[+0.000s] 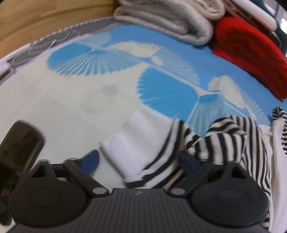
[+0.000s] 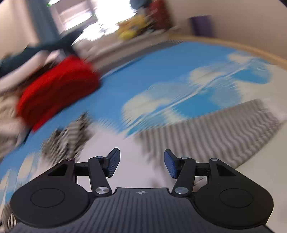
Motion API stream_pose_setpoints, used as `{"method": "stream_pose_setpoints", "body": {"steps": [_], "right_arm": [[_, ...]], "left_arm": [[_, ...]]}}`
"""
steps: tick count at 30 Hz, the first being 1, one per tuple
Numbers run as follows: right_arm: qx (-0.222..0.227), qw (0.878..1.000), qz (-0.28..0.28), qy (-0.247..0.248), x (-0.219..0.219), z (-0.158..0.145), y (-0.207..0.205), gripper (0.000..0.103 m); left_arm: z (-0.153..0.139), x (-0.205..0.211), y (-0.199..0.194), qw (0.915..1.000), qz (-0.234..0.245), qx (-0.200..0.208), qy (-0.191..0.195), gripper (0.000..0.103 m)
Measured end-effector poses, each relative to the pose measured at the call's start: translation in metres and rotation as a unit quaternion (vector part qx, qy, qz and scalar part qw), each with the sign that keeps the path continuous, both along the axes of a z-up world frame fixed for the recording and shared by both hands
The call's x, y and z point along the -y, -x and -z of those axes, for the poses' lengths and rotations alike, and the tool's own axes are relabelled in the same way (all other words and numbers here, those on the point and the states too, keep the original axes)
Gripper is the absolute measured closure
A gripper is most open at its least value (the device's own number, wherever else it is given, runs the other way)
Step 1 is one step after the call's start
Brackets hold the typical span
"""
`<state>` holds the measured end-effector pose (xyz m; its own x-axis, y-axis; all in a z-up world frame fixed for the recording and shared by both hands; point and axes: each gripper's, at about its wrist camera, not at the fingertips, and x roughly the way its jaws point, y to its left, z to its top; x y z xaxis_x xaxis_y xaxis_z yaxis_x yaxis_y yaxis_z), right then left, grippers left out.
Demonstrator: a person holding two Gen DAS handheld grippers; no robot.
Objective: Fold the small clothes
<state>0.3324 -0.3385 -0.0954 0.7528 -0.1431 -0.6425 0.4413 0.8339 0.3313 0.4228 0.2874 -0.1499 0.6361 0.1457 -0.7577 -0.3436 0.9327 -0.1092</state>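
A black-and-white striped garment (image 1: 224, 141) lies crumpled on a blue-and-white patterned cover (image 1: 62, 100), with its white cuff (image 1: 140, 141) stretched toward the lower left. My left gripper (image 1: 139, 161) straddles that cuff. The left pad (image 1: 90, 160) stands clear of the cloth and the right pad (image 1: 187, 160) sits against the striped folds, so the jaws are open around it. In the blurred right wrist view the same garment (image 2: 71, 136) shows at lower left. My right gripper (image 2: 141, 163) hangs open above the cover with nothing between its fingers.
A folded red cloth (image 1: 251, 53) (image 2: 57, 89) and a folded beige blanket (image 1: 170, 21) lie at the far side. A grey striped cloth (image 2: 215, 134) lies flat to the right. A dark glossy object (image 1: 21, 143) sits at lower left, and a wooden edge (image 1: 35, 14) borders the cover.
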Motion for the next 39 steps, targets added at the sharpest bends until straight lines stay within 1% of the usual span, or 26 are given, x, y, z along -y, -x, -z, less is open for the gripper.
{"method": "stream_pose_setpoints", "body": {"steps": [1, 3, 4, 5, 6, 8, 10, 11, 12, 14, 15, 16, 18, 19, 20, 22, 24, 26, 28, 30, 33, 34, 35, 36, 38, 39], "right_arm": [[-0.004, 1.0, -0.001, -0.002, -0.008, 0.006, -0.003, 0.047], [-0.018, 1.0, 0.014, 0.015, -0.01, 0.025, -0.011, 0.047], [-0.028, 0.999, 0.027, 0.035, -0.012, 0.031, -0.01, 0.047], [-0.041, 0.997, 0.032, 0.05, -0.008, 0.038, -0.011, 0.047], [-0.051, 0.996, 0.033, 0.059, -0.006, 0.043, -0.011, 0.047], [-0.055, 0.996, 0.051, 0.056, 0.006, 0.046, -0.003, 0.047], [-0.055, 0.995, 0.066, 0.04, 0.016, 0.046, 0.0, 0.047], [-0.055, 0.995, 0.069, 0.035, 0.017, 0.049, 0.0, 0.047], [-0.055, 0.996, 0.068, 0.032, 0.019, 0.05, 0.001, 0.047], [-0.057, 0.996, 0.057, 0.03, 0.017, 0.051, -0.001, 0.047], [-0.058, 0.996, 0.053, 0.03, 0.015, 0.052, -0.002, 0.047], [-0.059, 0.997, 0.048, 0.029, 0.013, 0.052, -0.003, 0.047], [-0.059, 0.997, 0.034, 0.027, 0.011, 0.054, -0.006, 0.047], [-0.058, 0.998, 0.028, 0.027, 0.01, 0.054, -0.007, 0.047], [-0.057, 0.998, 0.022, 0.029, 0.008, 0.052, -0.006, 0.047], [-0.054, 0.998, 0.012, 0.033, 0.006, 0.049, -0.006, 0.047], [-0.053, 0.998, 0.008, 0.037, 0.004, 0.047, -0.006, 0.047], [-0.052, 0.998, 0.007, 0.037, 0.004, 0.046, -0.005, 0.047], [-0.052, 0.998, 0.009, 0.032, 0.004, 0.046, -0.005, 0.047], [-0.052, 0.998, 0.008, 0.029, 0.004, 0.047, -0.004, 0.047], [-0.047, 0.998, 0.02, 0.036, 0.004, 0.045, -0.001, 0.047], [-0.044, 0.998, 0.023, 0.04, 0.005, 0.044, 0.0, 0.047], [-0.042, 0.998, 0.026, 0.042, 0.005, 0.043, 0.001, 0.047], [-0.043, 0.998, 0.03, 0.042, 0.006, 0.043, 0.001, 0.047], [-0.044, 0.998, 0.036, 0.035, 0.01, 0.044, 0.0, 0.047], [-0.045, 0.998, 0.039, 0.031, 0.011, 0.045, -0.001, 0.047]], "left_arm": [[-0.003, 0.003, -0.001, 0.9999, 0.012, 0.008, -0.006, 0.084], [-0.014, -0.001, 0.0, 0.9997, 0.005, 0.022, 0.005, 0.086], [-0.025, -0.005, 0.002, 0.9991, 0.004, 0.04, -0.009, 0.086], [-0.036, -0.013, 0.003, 0.9975, -0.014, 0.058, -0.038, 0.086], [-0.045, -0.022, 0.003, 0.9955, -0.036, 0.068, -0.054, 0.086], [-0.058, -0.062, 0.0, 0.9896, -0.1, 0.079, -0.067, 0.086], [-0.058, -0.095, -0.008, 0.9873, -0.13, 0.074, -0.053, 0.085], [-0.054, -0.107, -0.012, 0.9874, -0.138, 0.068, -0.038, 0.085], [-0.048, -0.113, -0.016, 0.988, -0.14, 0.059, -0.028, 0.082], [-0.034, -0.116, -0.025, 0.9873, -0.156, 0.018, -0.024, 0.066], [-0.031, -0.115, -0.025, 0.9859, -0.165, 0.012, -0.026, 0.048], [-0.03, -0.113, -0.021, 0.9847, -0.171, 0.015, -0.029, 0.025], [-0.035, -0.11, -0.008, 0.9807, -0.189, 0.036, -0.033, 0.002], [-0.039, -0.109, 0.001, 0.9776, -0.202, 0.049, -0.032, 0.001], [-0.044, -0.108, 0.01, 0.9772, -0.202, 0.061, -0.022, 0.001], [-0.053, -0.111, 0.021, 0.981, -0.185, 0.058, 0.014, 0.001], [-0.058, -0.104, 0.034, 0.9821, -0.172, 0.056, 0.053, 0.001], [-0.058, -0.09, 0.042, 0.9852, -0.142, 0.043, 0.086, 0.001], [-0.05, -0.074, 0.045, 0.9864, -0.125, 0.027, 0.104, 0.001], [-0.037, -0.066, 0.041, 0.9848, -0.134, 0.01, 0.11, 0.001], [-0.014, -0.073, 0.029, 0.9768, -0.191, -0.02, 0.095, 0.001], [-0.008, -0.079, 0.028, 0.9728, -0.206, -0.022, 0.103, 0.001], [-0.005, -0.084, 0.025, 0.97, -0.215, -0.011, 0.112, 0.001], [-0.008, -0.085, 0.023, 0.9706, -0.215, 0.005, 0.107, 0.006], [-0.016, -0.084, 0.014, 0.9767, -0.189, 0.028, 0.098, 0.076], [-0.021, -0.083, 0.009, 0.9787, -0.188, 0.024, 0.08, 0.098]]}}
